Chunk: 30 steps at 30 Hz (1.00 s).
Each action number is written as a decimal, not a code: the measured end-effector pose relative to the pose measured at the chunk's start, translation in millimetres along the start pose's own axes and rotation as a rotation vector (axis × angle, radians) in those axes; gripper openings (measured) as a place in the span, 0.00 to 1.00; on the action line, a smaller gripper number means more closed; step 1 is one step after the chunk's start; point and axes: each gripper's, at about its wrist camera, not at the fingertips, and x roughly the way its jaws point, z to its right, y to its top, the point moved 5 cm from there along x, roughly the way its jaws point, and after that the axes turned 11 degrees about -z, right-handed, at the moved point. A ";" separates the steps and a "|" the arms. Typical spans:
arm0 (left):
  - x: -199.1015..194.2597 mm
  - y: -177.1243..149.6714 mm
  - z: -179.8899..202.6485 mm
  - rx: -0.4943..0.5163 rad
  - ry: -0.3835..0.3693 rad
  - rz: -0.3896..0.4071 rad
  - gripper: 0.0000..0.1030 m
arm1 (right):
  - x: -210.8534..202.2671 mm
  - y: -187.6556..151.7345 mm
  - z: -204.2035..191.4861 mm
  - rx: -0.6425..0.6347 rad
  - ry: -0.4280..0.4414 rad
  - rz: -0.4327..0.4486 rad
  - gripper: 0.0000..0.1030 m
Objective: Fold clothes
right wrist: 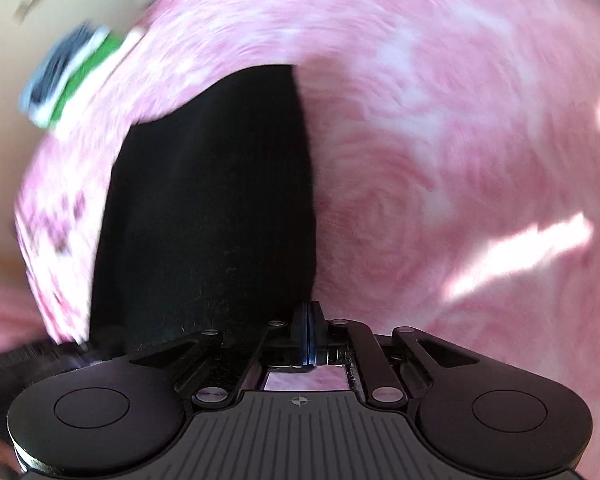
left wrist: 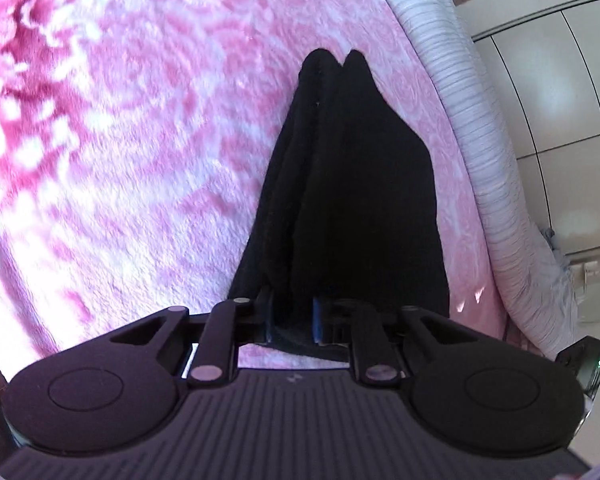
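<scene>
Cloth fills the middle of both my wrist views: a black garment (left wrist: 340,200) lying in folds on a pink floral blanket (left wrist: 140,160) that covers the bed. Through the left wrist camera I see my left gripper (left wrist: 292,320) with its jaws narrow and black fabric bunched between the blue pads, so I read it as clamped on the near edge of the garment; from there the cloth runs away from me and tapers to two rounded peaks at its far end. To the right of it a pale ribbed bed edge (left wrist: 460,140) curves along the blanket, and beyond that, farther right, stand white cabinet doors (left wrist: 560,80). Through the right wrist camera the picture is smeared, yet my right gripper (right wrist: 307,336) is plain enough: its jaws are pressed flat together, pad on pad. I cannot tell whether a thin edge of cloth is caught between them. The garment (right wrist: 204,208) spreads just left of those jaws, its straight right edge running away from the fingertips, with the blanket (right wrist: 440,160) to the right. At the far left a blurred green and blue object (right wrist: 72,76) sits at the blanket's edge; I cannot tell what it is
</scene>
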 end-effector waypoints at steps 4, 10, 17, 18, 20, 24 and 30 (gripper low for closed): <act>0.6 -2.3 2.9 0.019 0.017 0.005 0.14 | -3.5 -27.1 -2.1 -0.172 -0.132 0.044 0.06; -0.1 -3.7 0.7 0.015 0.010 0.019 0.14 | -6.8 -76.1 -23.0 -0.377 -0.126 0.103 0.35; 0.7 -5.8 3.7 0.063 0.050 0.031 0.14 | 5.5 -60.9 -23.9 -0.375 -0.198 0.273 0.21; 1.9 -6.8 4.1 0.075 0.060 0.029 0.14 | 10.8 -63.2 -21.8 -0.420 -0.238 0.266 0.15; 4.6 -8.7 4.4 0.097 0.078 0.024 0.14 | 21.2 -67.8 -17.5 -0.509 -0.319 0.252 0.10; 5.9 -10.4 1.5 0.109 0.085 0.041 0.14 | 29.2 -73.3 -14.7 -0.583 -0.345 0.226 0.10; 3.7 -10.3 8.5 0.140 0.115 0.043 0.14 | -9.1 -70.9 -9.1 -0.466 -0.212 0.164 0.12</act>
